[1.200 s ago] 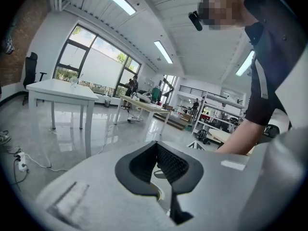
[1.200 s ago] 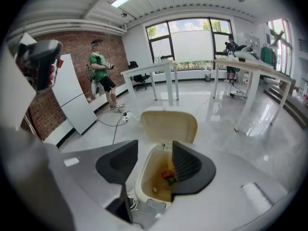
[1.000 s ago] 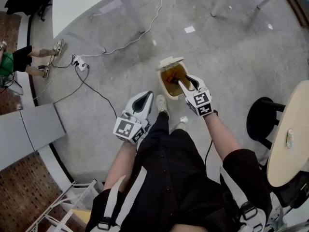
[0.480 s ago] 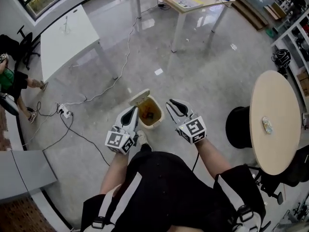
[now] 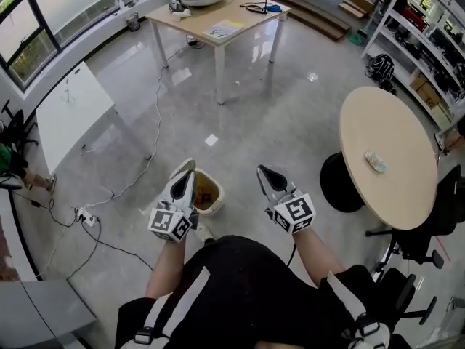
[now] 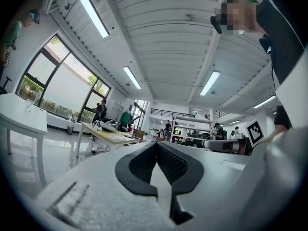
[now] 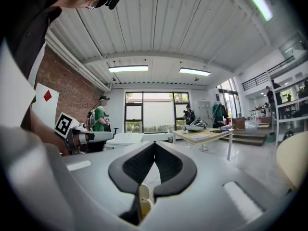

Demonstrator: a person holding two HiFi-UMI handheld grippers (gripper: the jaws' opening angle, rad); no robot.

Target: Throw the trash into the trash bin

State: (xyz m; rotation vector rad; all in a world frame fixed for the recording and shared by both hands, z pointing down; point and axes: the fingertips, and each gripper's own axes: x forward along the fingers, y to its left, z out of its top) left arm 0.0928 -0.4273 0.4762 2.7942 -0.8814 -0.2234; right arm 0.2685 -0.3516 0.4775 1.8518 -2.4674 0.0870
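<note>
Bin (image 5: 217, 201): cream plastic, rounded, open; on glossy grey floor (image 5: 290, 122), below and between the grippers, nearer the left
Trash (image 5: 206, 192): brown bits inside bin
Left gripper (image 5: 187, 174): ribbed black pads together; empty
Right gripper (image 5: 261, 171): jaws just closed together; empty

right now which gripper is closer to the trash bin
Left. In the head view the left gripper overlaps the trash bin at its left rim. The right gripper is off to the bin's right, with floor showing between them.
</note>
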